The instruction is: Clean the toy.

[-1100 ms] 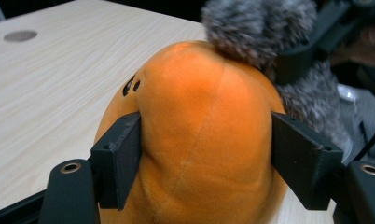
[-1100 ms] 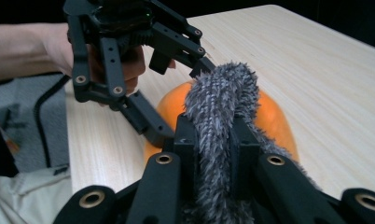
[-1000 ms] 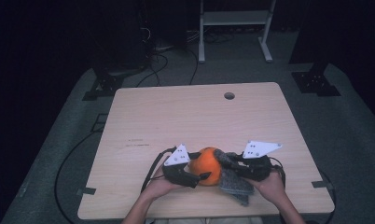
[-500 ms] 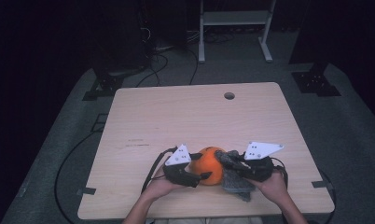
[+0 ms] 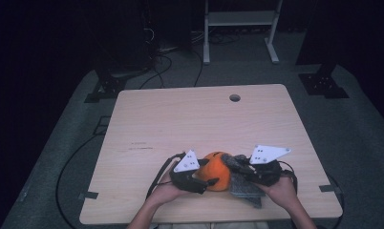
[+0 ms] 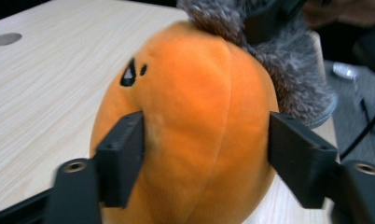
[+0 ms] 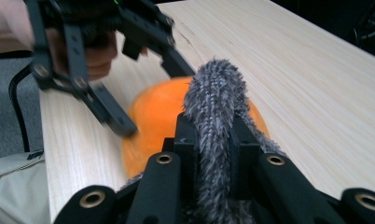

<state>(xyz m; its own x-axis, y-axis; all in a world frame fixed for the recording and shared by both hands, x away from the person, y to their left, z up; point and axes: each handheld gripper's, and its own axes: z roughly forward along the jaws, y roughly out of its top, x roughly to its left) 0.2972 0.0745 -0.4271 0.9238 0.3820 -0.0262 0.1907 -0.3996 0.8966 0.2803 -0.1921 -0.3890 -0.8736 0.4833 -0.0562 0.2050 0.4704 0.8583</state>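
Observation:
A round orange plush (image 5: 218,168) with small black marks sits near the table's front edge. My left gripper (image 5: 208,172) reaches in from the left, and its jaws have just been closing on the plush. In the left gripper view both pads (image 6: 125,154) press into the sides of the plush (image 6: 195,107). A grey furry piece (image 5: 245,188) lies against the plush's right side. My right gripper (image 5: 235,163) is shut on a strip of that grey fur (image 7: 216,88), pinched between its jaws (image 7: 213,135) just above the orange plush (image 7: 153,116).
The wooden table (image 5: 180,119) has a round cable hole (image 5: 234,98) near its far edge. Cables (image 5: 156,62) and the legs of a white stand (image 5: 240,33) are on the floor beyond it. A person's hands hold both grippers at the front edge.

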